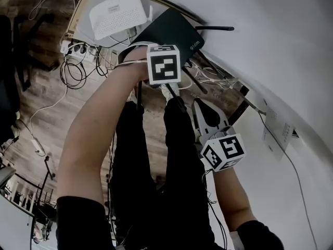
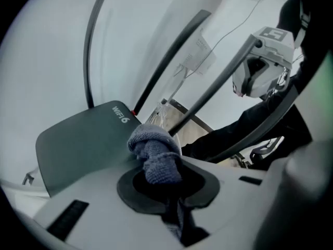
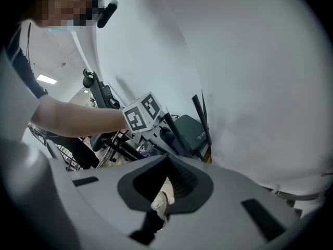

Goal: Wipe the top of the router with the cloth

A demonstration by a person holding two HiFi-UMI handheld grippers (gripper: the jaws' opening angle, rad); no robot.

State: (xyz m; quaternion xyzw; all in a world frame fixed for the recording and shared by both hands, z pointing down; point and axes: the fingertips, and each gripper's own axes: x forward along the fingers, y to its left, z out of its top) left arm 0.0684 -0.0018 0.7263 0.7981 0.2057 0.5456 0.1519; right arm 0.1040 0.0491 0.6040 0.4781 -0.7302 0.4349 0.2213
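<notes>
left gripper (image 2: 158, 173) jaws pinching a bunched grey cloth (image 2: 151, 145) | cloth at the near edge of the black wifi6 router (image 2: 83, 139) top | router against the white wall (image 2: 47, 46), white modem (image 1: 117, 14) just beside it | right gripper (image 3: 166, 163) jaws pressed together, empty, well apart from the router

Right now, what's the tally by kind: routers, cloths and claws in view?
Routers: 2 (black router, white router)
Cloths: 1 (cloth, clamped in the left claw)
Claws: 2 (left claw, plus right claw, shut with nothing in it)
Total: 5
</notes>
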